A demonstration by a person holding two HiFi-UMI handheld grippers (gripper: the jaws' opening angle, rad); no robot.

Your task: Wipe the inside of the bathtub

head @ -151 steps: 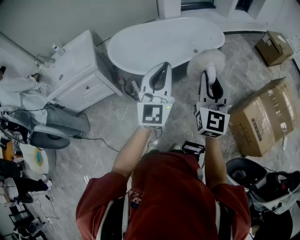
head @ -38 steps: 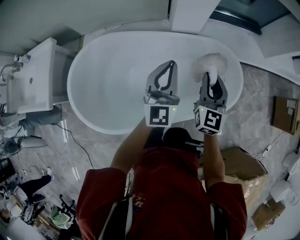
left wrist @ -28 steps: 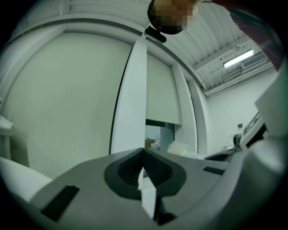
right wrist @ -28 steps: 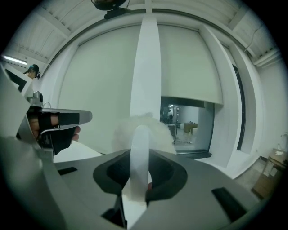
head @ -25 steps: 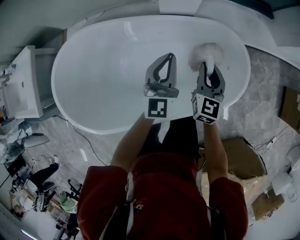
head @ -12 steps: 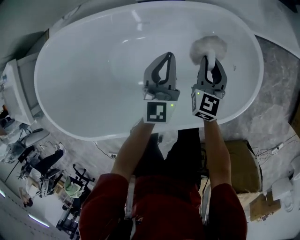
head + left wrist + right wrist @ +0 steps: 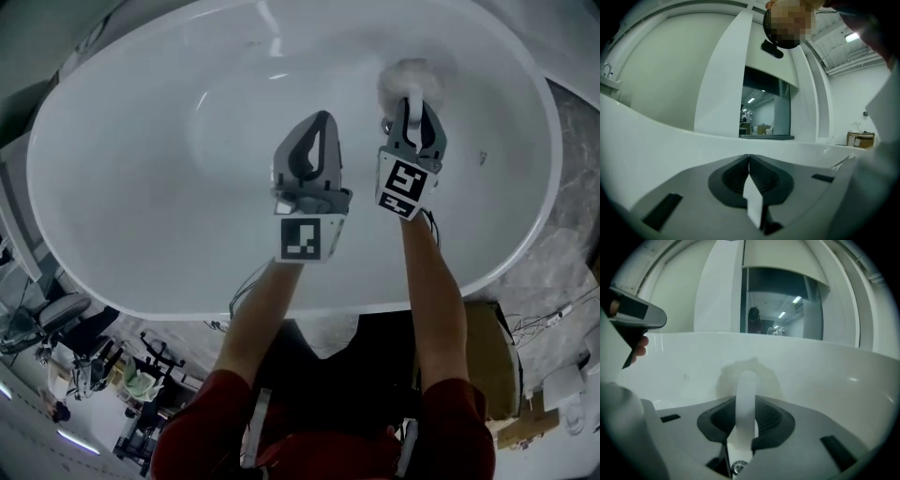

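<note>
Right gripper [image 7: 412, 103] clenched on the white handle [image 7: 746, 411] of a fluffy duster [image 7: 409, 75]; duster head down inside the bathtub [image 7: 122, 169], near its far side. Left gripper [image 7: 321, 120] pressed together, nothing between, over tub middle, beside the right

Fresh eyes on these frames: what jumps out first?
The white oval bathtub fills almost the whole head view. The right tool is clamped on the handle of a fluffy white duster, whose head sits at the tub's far inner wall. The left tool is shut with nothing in it, held beside the right one over the tub's middle.
</note>
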